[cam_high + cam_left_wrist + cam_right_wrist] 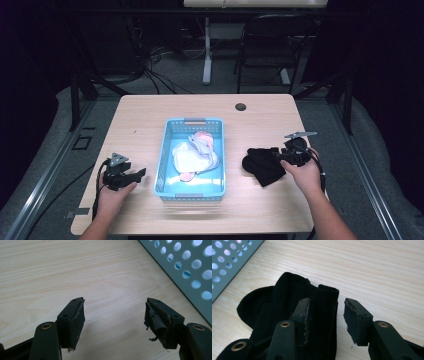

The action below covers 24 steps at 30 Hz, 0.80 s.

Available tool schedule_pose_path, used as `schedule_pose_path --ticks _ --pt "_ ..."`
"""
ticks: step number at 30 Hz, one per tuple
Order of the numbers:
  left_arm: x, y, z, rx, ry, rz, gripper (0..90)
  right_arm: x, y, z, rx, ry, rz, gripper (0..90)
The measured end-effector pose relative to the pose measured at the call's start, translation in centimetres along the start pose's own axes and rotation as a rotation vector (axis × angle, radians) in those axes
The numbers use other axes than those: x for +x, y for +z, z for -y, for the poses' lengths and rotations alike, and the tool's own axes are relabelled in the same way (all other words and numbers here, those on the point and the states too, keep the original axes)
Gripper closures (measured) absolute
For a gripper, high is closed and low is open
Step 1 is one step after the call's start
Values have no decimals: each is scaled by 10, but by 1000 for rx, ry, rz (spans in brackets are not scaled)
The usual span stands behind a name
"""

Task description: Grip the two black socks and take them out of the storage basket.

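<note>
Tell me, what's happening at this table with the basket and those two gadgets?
A person sits at a wooden table holding a two-jaw tool in each hand. The right tool is open over a bunched black cloth, one edge of it between the jaws, not pinched. The left tool is open over bare wood, left of a blue perforated basket that holds light-coloured garments.

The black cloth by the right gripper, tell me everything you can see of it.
The black cloth is a soft, ribbed knit, crumpled in folds, lying on the wooden table just right of the blue basket and apart from it. The right gripper stands open over its edge: one pad sits on the cloth, a fold between the jaws, unpinched.
</note>
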State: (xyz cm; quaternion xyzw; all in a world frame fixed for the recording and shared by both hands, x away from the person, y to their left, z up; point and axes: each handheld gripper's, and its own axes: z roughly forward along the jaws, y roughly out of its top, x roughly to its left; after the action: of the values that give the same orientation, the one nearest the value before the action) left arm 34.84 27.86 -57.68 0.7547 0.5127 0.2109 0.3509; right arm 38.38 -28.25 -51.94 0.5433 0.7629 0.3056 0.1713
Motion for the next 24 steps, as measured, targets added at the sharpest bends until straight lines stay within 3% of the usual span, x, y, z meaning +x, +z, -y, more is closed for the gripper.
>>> schedule_pose_path --ticks 12,19,24 --pt "0 0 0 0 2 -2 326 7 -17 2 -36 -21 -13 547" --pt "0 0 0 -1 1 -2 326 31 -34 8 -87 -74 -41 529" --pt "0 -1 0 0 3 -1 328 45 -33 16 -111 -86 -69 530"
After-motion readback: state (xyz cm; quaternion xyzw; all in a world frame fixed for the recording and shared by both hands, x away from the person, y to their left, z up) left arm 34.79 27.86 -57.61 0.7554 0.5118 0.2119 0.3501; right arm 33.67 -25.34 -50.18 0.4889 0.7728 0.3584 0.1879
